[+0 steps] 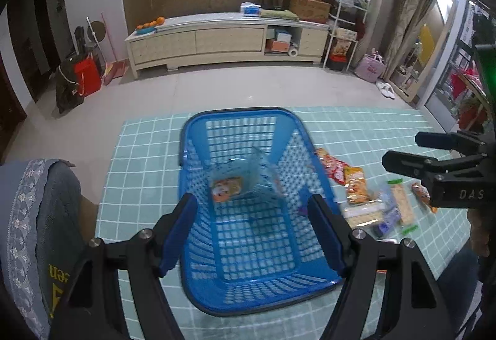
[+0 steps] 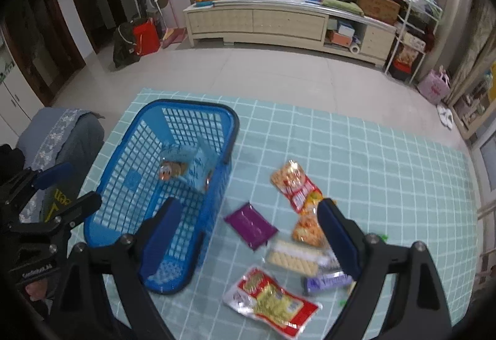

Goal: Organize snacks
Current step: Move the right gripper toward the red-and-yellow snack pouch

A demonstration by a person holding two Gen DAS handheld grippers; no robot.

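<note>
A blue plastic basket (image 1: 241,110) (image 2: 124,160) stands on the teal checked tablecloth (image 2: 372,169). Inside it lies a light-blue snack packet (image 1: 241,182) (image 2: 179,163) with an orange cartoon. My left gripper (image 1: 252,234) (image 2: 73,188) hovers open over the basket, empty. To the basket's right lie loose snacks: a purple packet (image 2: 251,225), a red-orange packet (image 2: 294,185), an orange one (image 2: 307,228), a cracker pack (image 2: 294,256), a purple bar (image 2: 325,281) and a red-yellow packet (image 2: 272,299). My right gripper (image 2: 249,237) (image 1: 403,149) is open above them, holding nothing.
A chair draped in grey-blue cloth (image 1: 37,216) (image 2: 62,135) stands at the table's left edge. Beyond the table is bare tiled floor, then a long low cabinet (image 1: 223,39) against the wall. A white shelf rack (image 2: 409,30) stands at the back right.
</note>
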